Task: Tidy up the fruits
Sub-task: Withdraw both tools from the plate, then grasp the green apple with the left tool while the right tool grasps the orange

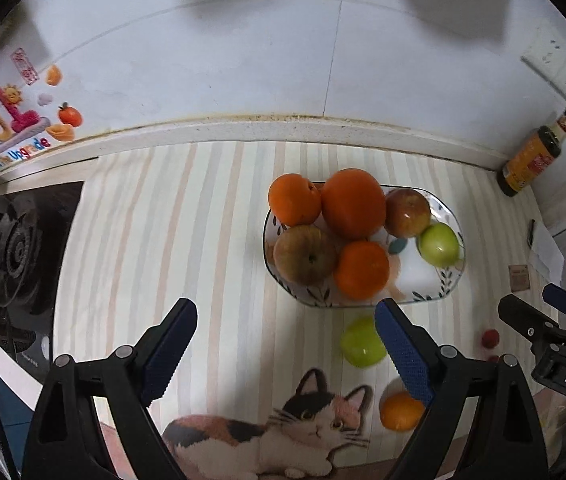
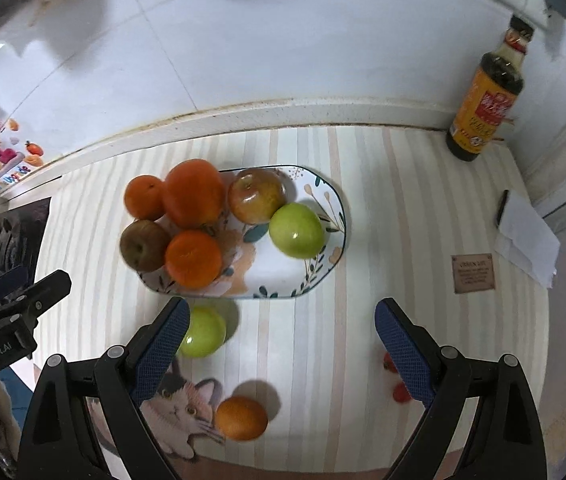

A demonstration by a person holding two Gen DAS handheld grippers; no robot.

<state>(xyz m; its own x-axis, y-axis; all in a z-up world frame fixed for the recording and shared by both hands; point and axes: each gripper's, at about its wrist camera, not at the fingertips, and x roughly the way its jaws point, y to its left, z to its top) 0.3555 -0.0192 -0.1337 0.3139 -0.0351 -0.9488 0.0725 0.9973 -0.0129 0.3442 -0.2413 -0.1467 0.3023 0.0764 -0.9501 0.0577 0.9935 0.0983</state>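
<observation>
A floral oval plate [image 1: 433,294] [image 2: 315,276] on the striped mat holds three oranges, two reddish apples [image 1: 407,213] [image 2: 257,195] and a green apple [image 1: 439,245] [image 2: 297,230]. On the mat in front of the plate lie a second green apple [image 1: 361,342] [image 2: 203,332], a small orange [image 1: 401,411] [image 2: 241,418] and small red fruits [image 1: 490,338] [image 2: 401,392]. My left gripper [image 1: 287,346] hovers open and empty above the mat. My right gripper [image 2: 283,342] is also open and empty, above the loose fruit.
A sauce bottle [image 1: 531,158] [image 2: 483,100] stands in the back right corner. A gas stove [image 1: 15,248] lies to the left. White paper [image 2: 527,236] and a brown card [image 2: 474,273] sit at the right. A tiled wall runs behind.
</observation>
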